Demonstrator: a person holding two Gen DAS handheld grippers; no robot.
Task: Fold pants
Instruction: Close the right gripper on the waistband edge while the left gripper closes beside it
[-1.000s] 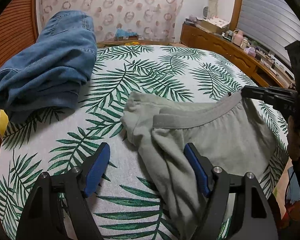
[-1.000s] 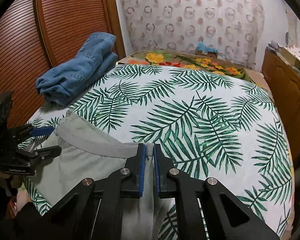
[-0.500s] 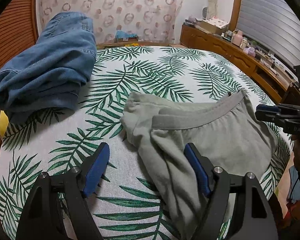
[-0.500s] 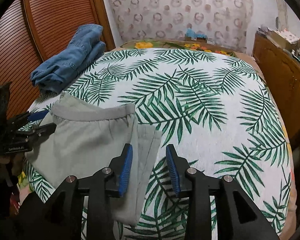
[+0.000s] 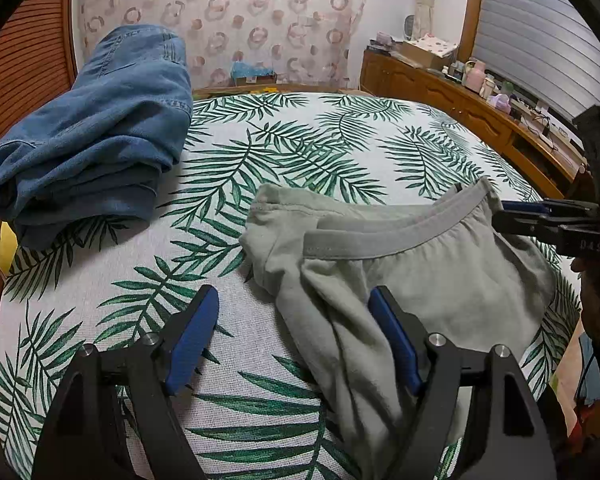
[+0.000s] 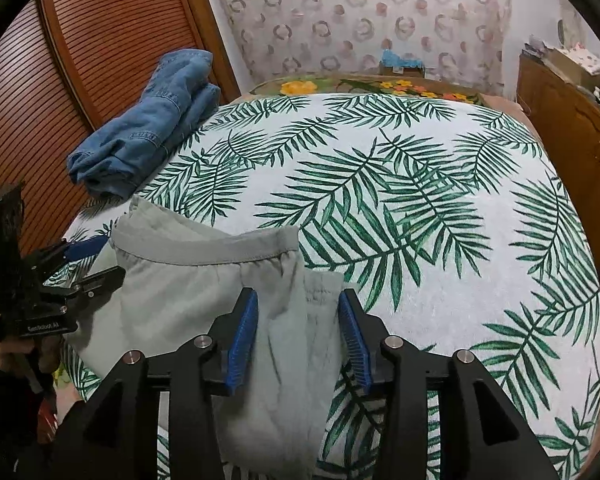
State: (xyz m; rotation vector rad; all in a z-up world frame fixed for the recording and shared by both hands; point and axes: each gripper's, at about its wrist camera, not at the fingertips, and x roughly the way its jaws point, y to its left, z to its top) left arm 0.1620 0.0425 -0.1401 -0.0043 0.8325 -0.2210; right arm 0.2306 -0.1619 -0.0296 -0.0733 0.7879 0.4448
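Grey pants (image 5: 440, 280) lie on the leaf-print bed (image 6: 420, 200); left gripper (image 5: 292, 332) and right gripper (image 6: 298, 332) gape, unclenched (fabric apparently between the right's fingers).

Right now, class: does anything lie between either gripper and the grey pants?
Nothing visible does. The left gripper and right gripper are both open directly over the grey pants. The folded jeans lie well off to the side.
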